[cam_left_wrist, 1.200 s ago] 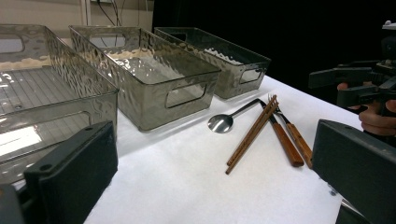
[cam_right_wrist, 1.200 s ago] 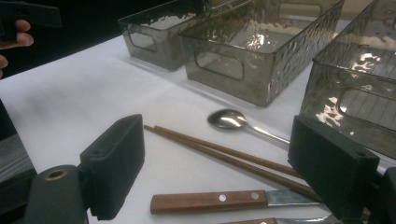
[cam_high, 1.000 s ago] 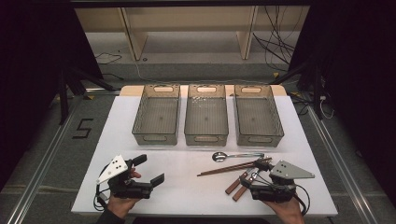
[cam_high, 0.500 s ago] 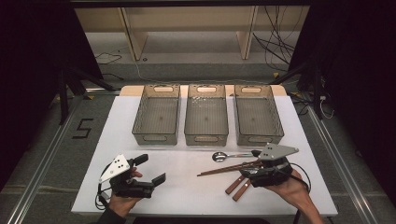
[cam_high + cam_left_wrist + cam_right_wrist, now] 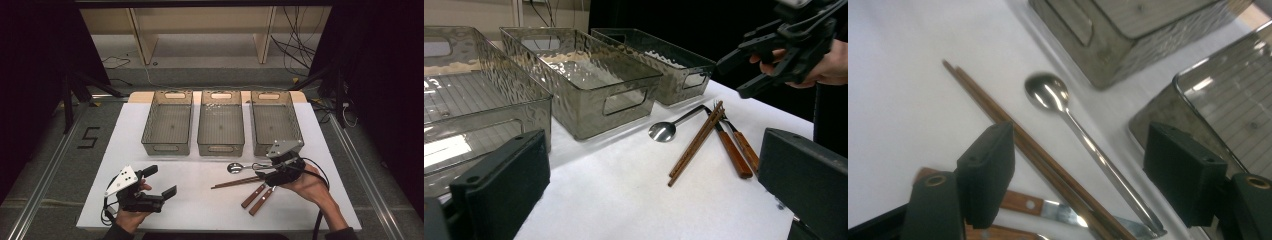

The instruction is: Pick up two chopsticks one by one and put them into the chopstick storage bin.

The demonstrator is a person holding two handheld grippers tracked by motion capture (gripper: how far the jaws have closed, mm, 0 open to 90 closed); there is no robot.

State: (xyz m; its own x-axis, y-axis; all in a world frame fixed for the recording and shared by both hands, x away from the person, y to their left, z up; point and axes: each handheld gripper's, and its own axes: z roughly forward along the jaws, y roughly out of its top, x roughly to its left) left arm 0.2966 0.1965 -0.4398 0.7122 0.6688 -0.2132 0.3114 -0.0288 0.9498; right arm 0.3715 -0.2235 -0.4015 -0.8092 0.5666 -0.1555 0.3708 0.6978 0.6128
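Right gripper view: your right gripper [image 5: 1078, 175] hovers over spoon [image 5: 1083, 135] and chopsticks [image 5: 1033, 150], jaws wide but just been closing, nothing gripped. Cutlery lies on table [image 5: 200, 200] before trays. Your left gripper [image 5: 157, 182] released, empty.

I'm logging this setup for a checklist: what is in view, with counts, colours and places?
Bins: three, smoky clear plastic, side by side at the far half of the table.
Spoon: one, silver, in front of the middle and right bins.
Chopsticks: one pair, brown wood, beside the spoon.
Wooden-handled cutlery: two pieces, brown handles, near the right tool.
Table: one, white top.
Left tool: black, jaws open, empty, resting at the near left.
Right tool: black, jaws open, above the cutlery, holding nothing.
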